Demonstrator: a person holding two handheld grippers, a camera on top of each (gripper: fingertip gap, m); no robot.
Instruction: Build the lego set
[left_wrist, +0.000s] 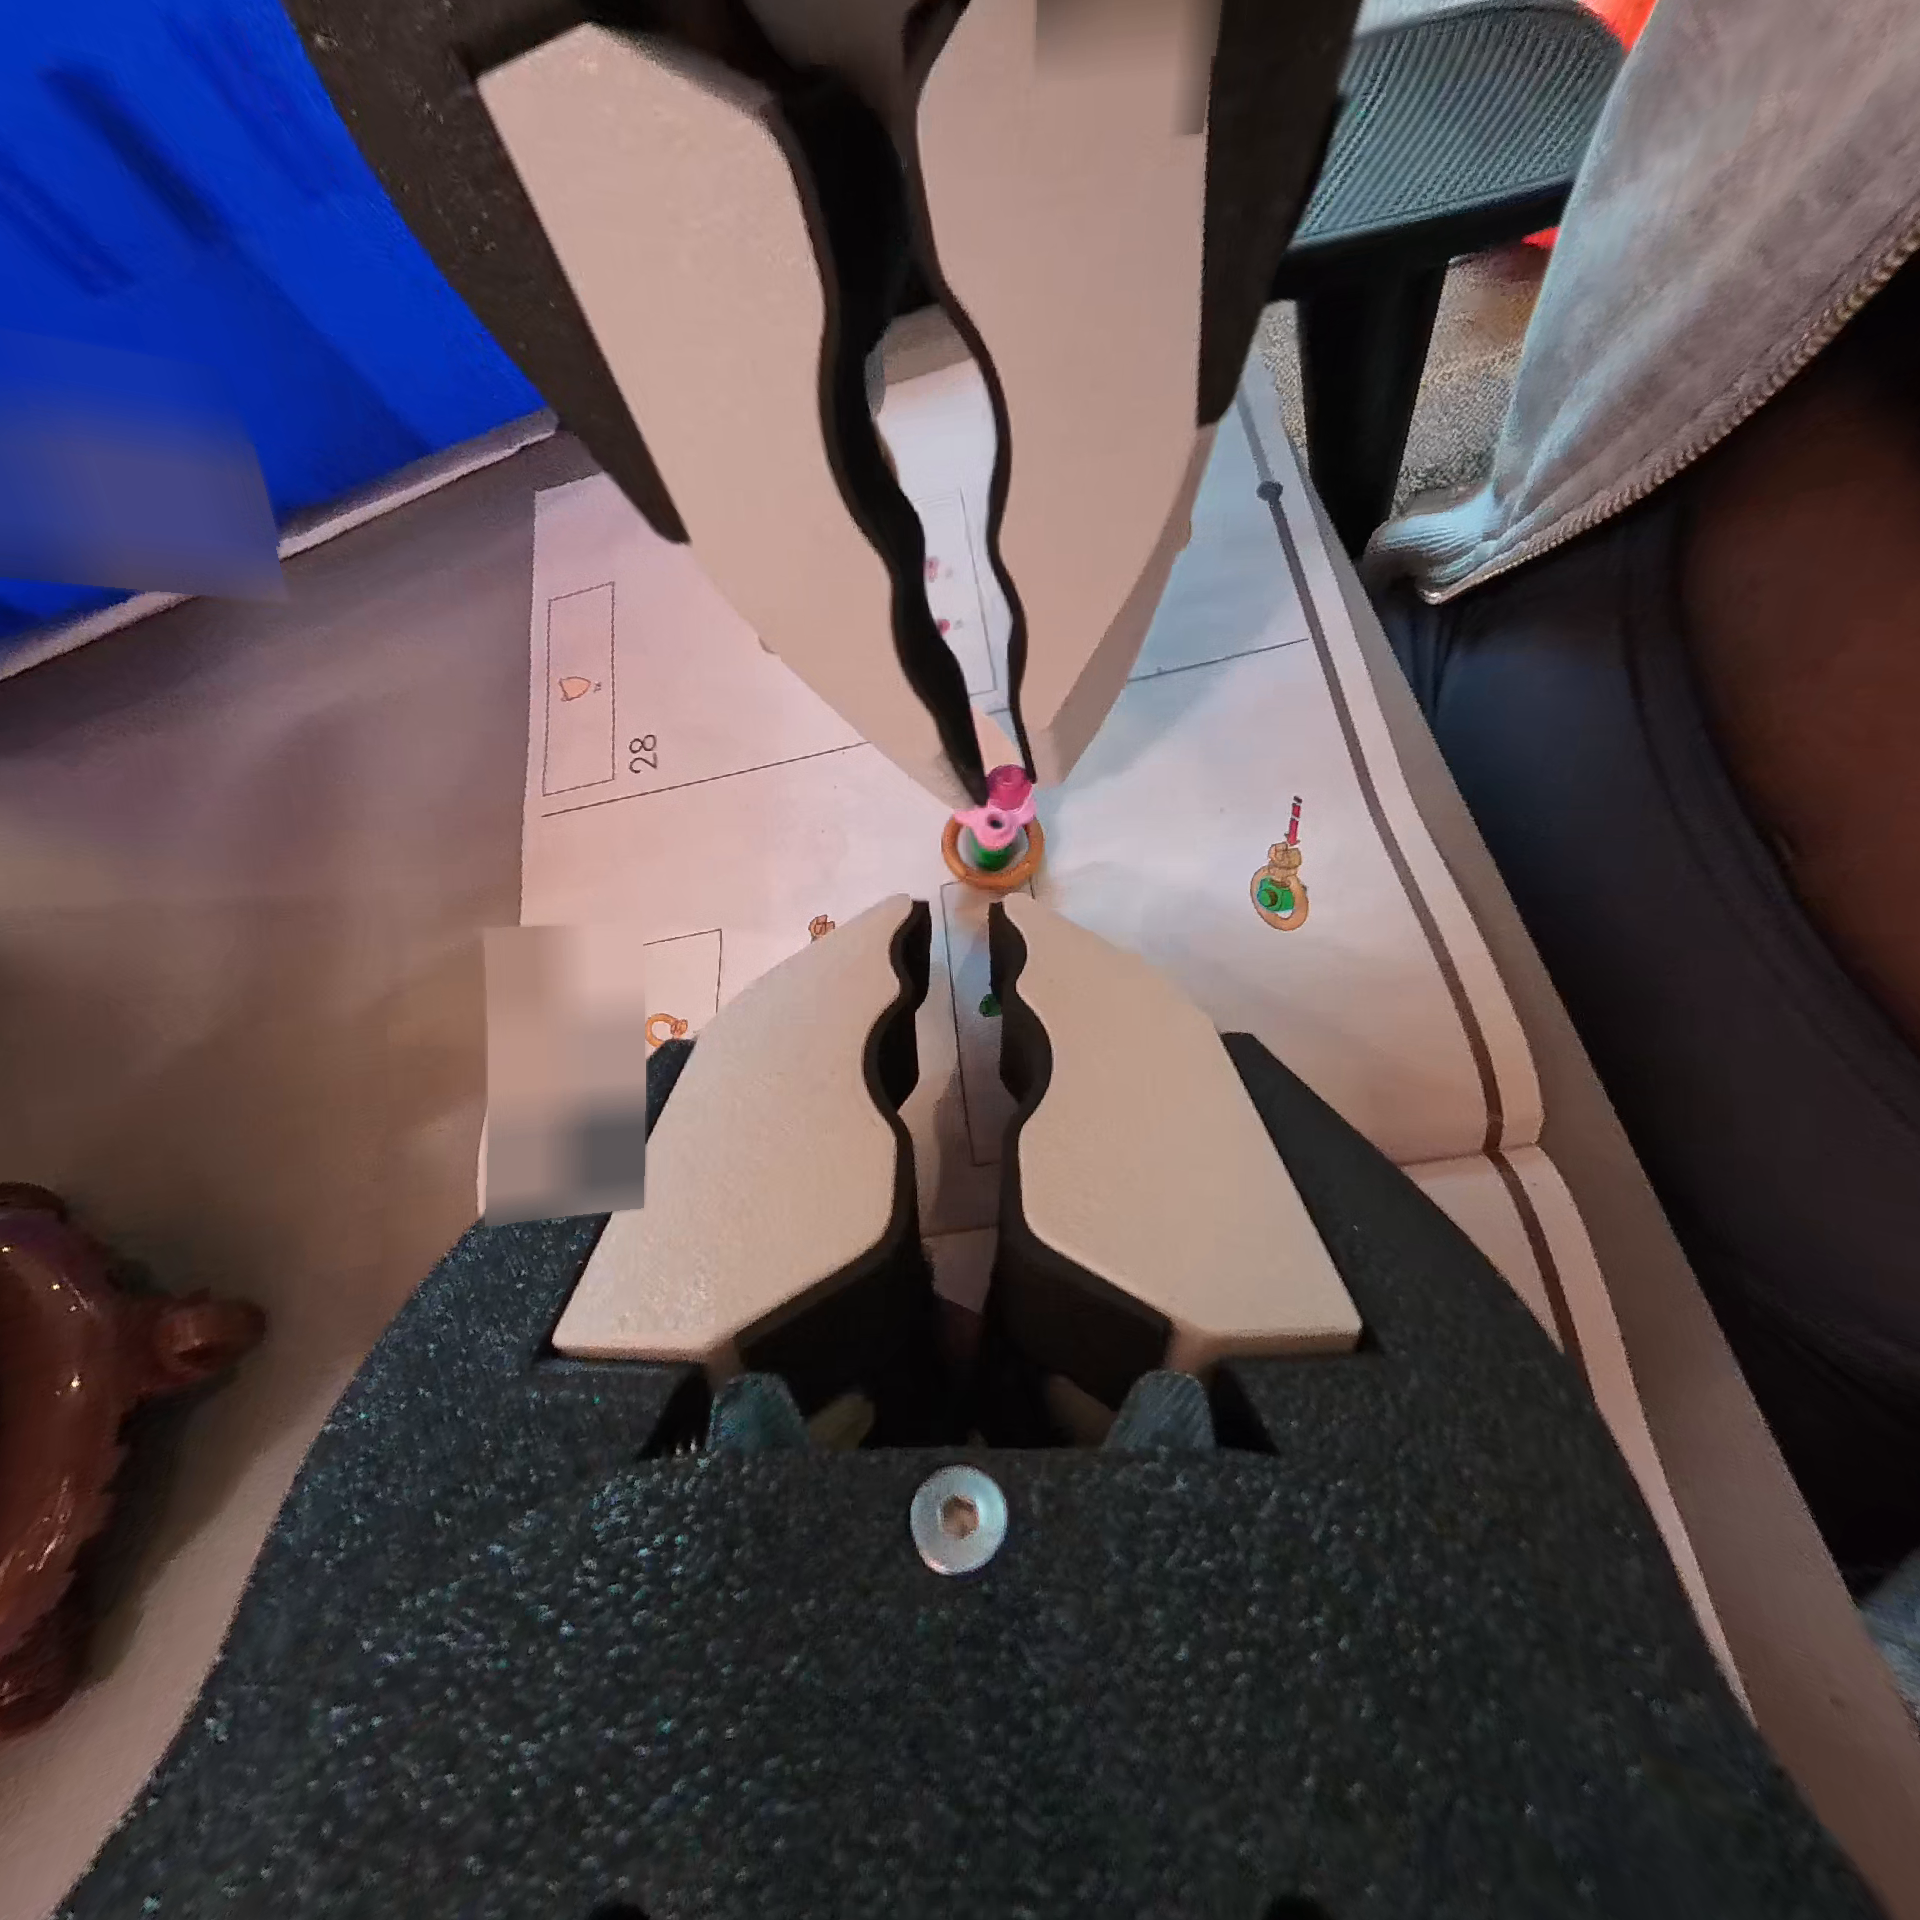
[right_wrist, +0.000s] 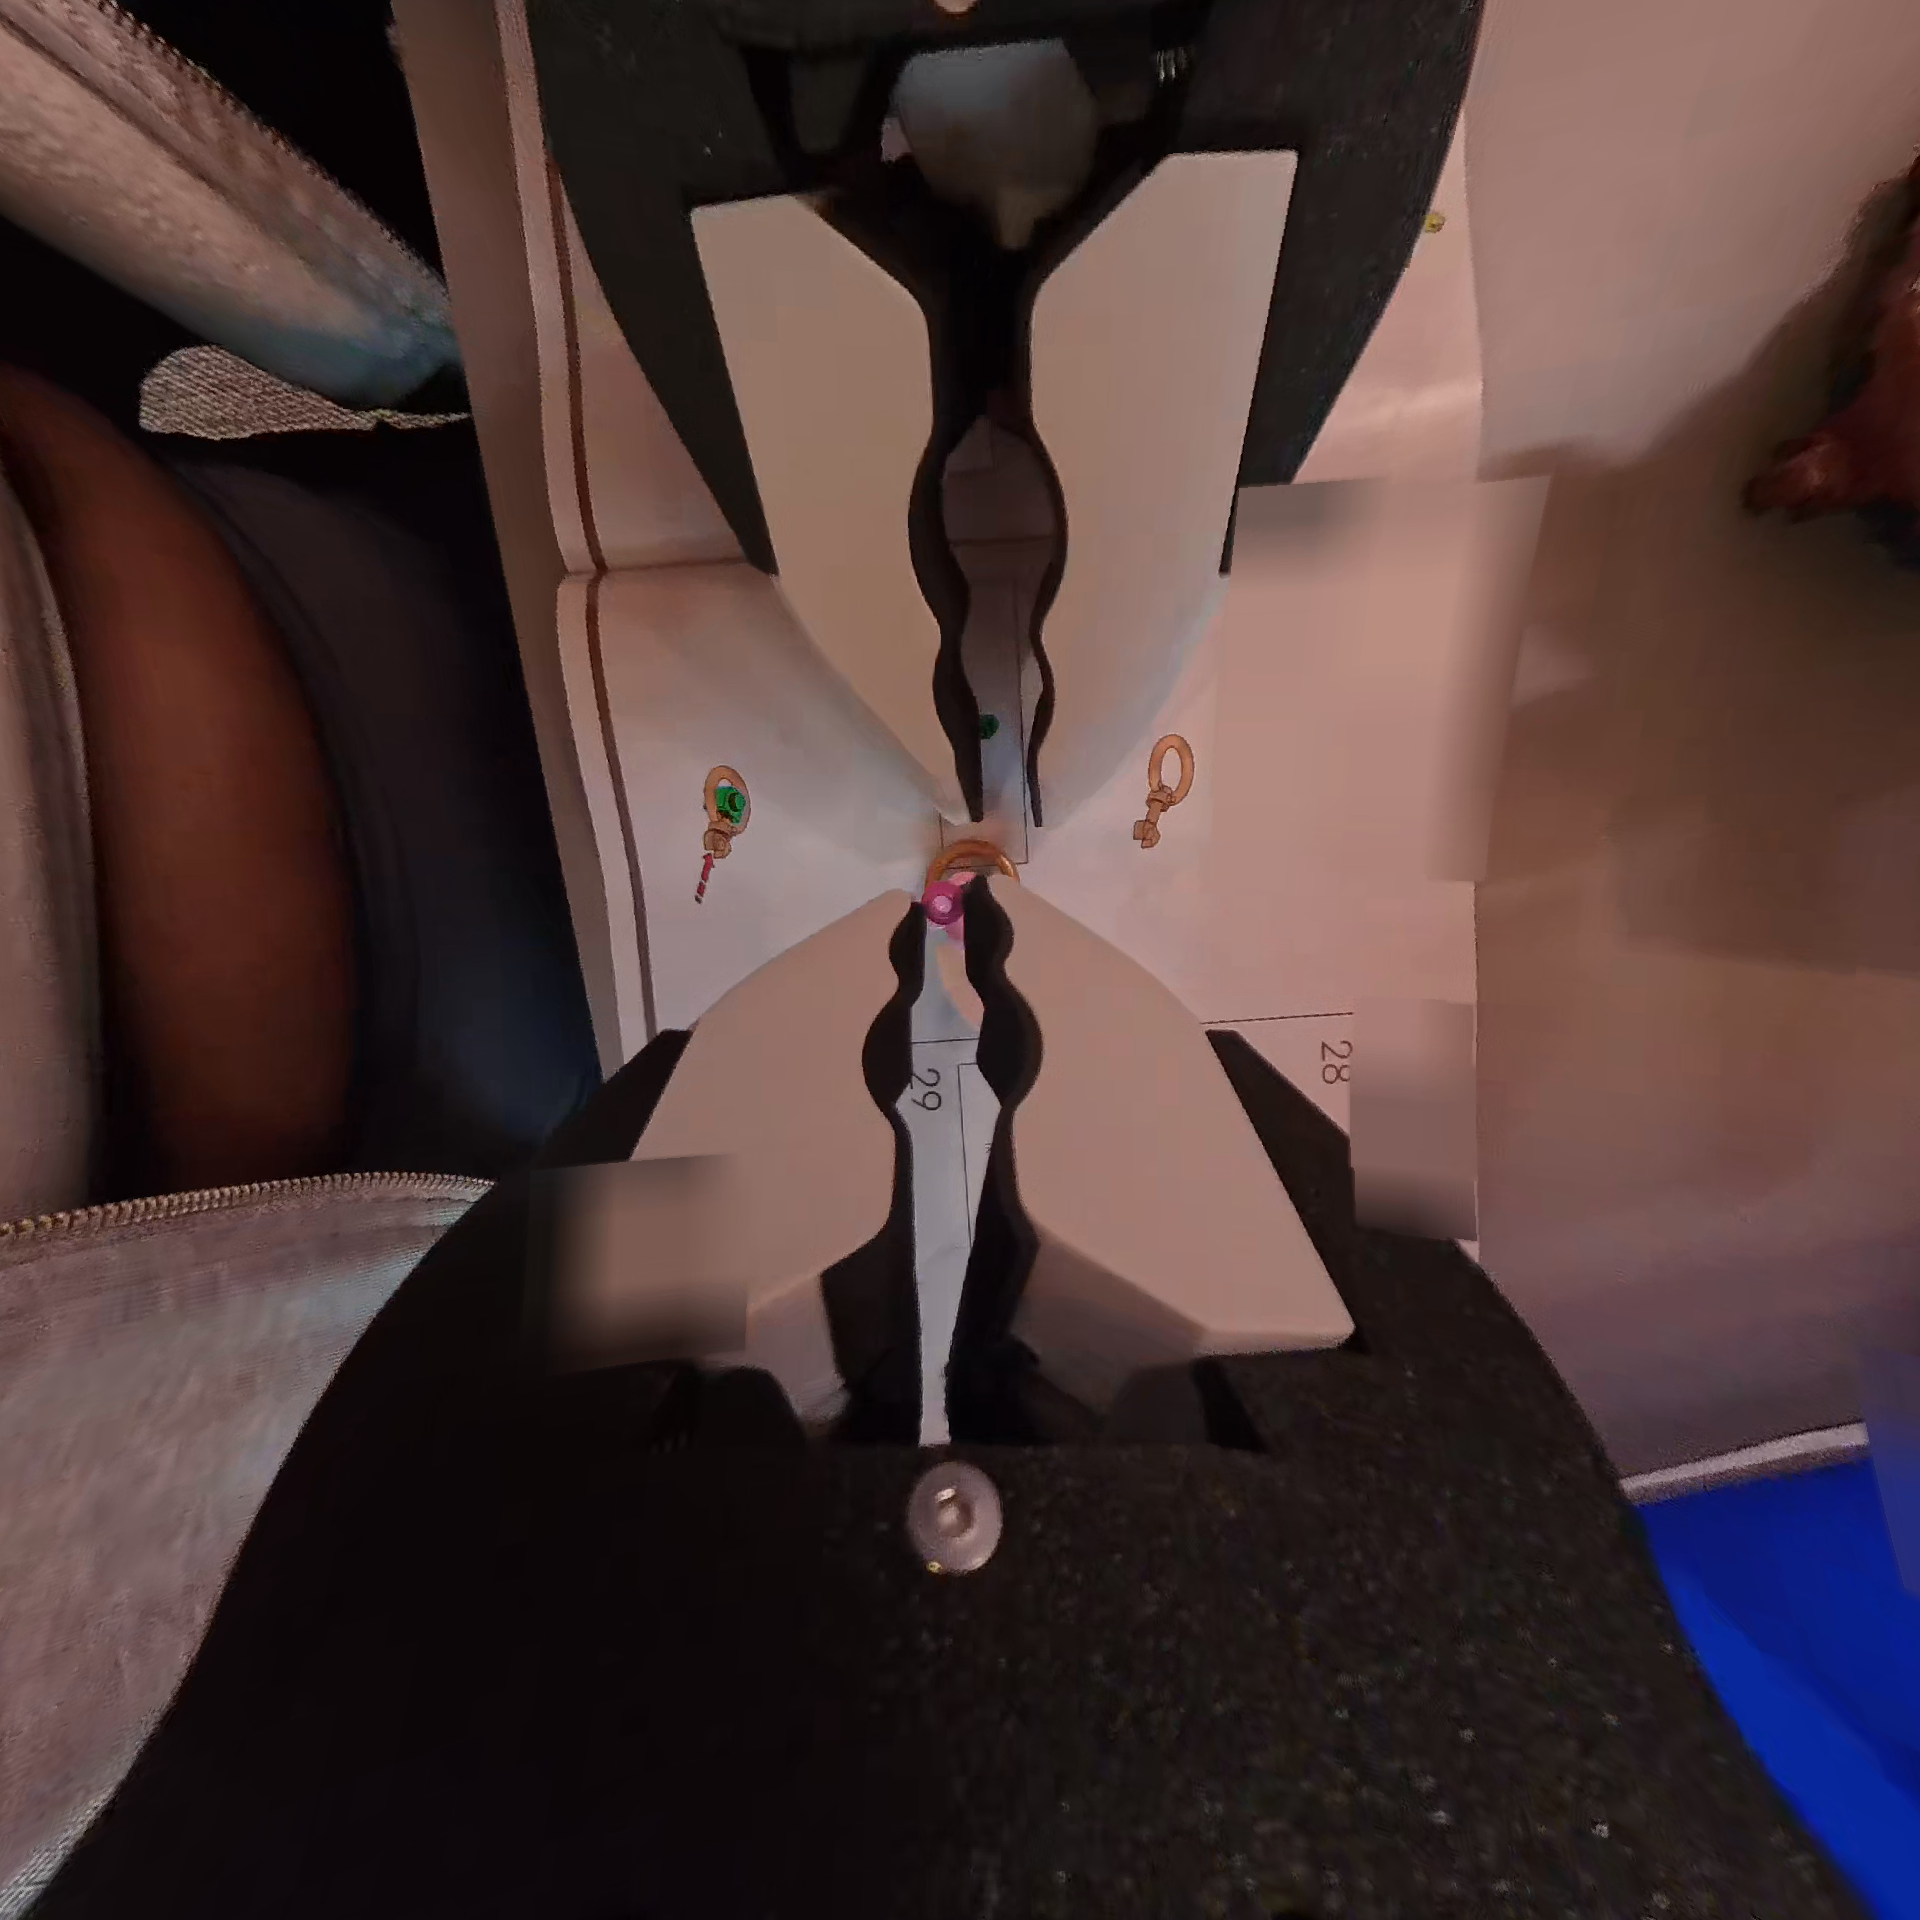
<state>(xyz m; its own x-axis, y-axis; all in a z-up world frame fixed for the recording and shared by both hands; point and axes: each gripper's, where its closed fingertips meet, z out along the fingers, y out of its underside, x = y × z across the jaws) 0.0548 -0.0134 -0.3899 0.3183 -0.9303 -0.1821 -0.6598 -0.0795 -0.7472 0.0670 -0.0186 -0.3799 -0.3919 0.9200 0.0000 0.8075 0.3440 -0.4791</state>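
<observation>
Pinching a small magenta lego piece (left_wrist: 1008, 787) between the tips of the right gripper (right_wrist: 948, 906), jaws drawn almost together around it. Pressing that piece down against a pale pink flower piece (left_wrist: 985, 821), itself sitting on a green stud (left_wrist: 997, 855) inside a gold ring piece (left_wrist: 987, 886). Reaching in from the opposite side with the left gripper (left_wrist: 961, 912), tips stopping just short of the ring and facing the right gripper head-on. Keeping only a slim gap between the left jaws, with printed page showing through it; whether anything of the ring's base is caught between them cannot be told from either view. Hovering the whole little stack over an open instruction booklet (left_wrist: 1164, 831), among printed drawings of rings and green studs. Resting the booklet flat on a pale table (left_wrist: 260, 883). Lying off at the left edge of the left wrist view, a glossy brown figure (left_wrist: 62, 1403). Showing at the far right, a grey zipped jacket (left_wrist: 1714, 312) on the person, and at the upper left a blurred blue surface (left_wrist: 208, 312).
</observation>
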